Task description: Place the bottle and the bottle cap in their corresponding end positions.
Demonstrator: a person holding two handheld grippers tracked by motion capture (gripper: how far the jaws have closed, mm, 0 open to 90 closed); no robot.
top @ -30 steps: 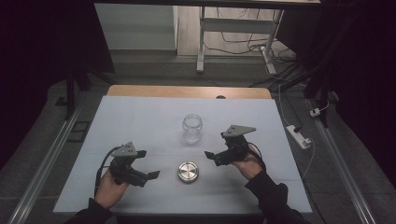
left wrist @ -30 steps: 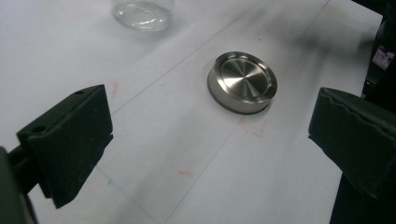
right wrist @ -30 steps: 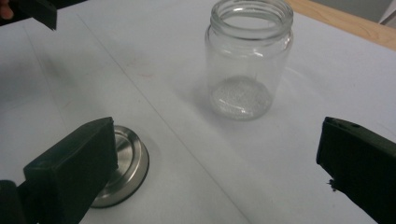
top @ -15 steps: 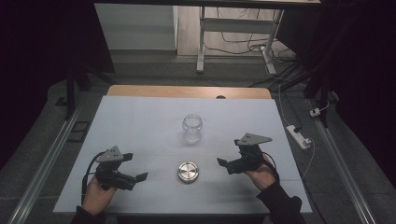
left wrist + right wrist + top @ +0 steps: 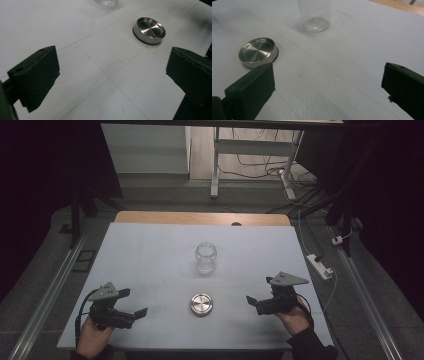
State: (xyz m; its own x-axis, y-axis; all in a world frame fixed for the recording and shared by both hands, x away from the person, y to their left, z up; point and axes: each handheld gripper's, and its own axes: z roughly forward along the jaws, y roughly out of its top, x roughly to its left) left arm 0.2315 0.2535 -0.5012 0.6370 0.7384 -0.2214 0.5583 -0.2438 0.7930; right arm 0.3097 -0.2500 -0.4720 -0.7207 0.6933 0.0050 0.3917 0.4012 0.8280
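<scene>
A clear glass jar (image 5: 205, 257) stands upright and uncapped in the middle of the white table (image 5: 150, 255). Its round metal lid (image 5: 201, 304) lies flat nearer the front edge, apart from the jar. My left gripper (image 5: 136, 314) rests low at the front left, open and empty, its jaws pointing right toward the lid (image 5: 149, 30). My right gripper (image 5: 253, 302) sits at the front right, open and empty, facing left; the lid (image 5: 258, 52) lies just beyond its left jaw and the jar base (image 5: 315, 23) farther off.
A white power strip (image 5: 320, 266) with its cable lies on the floor right of the table. A bare wooden strip (image 5: 200, 218) runs along the table's far edge. Metal rails (image 5: 50, 290) flank both sides.
Both hands have drawn back toward the front edge and outward, away from the lid and jar. Both grippers stay open. Jar and lid have not moved.
</scene>
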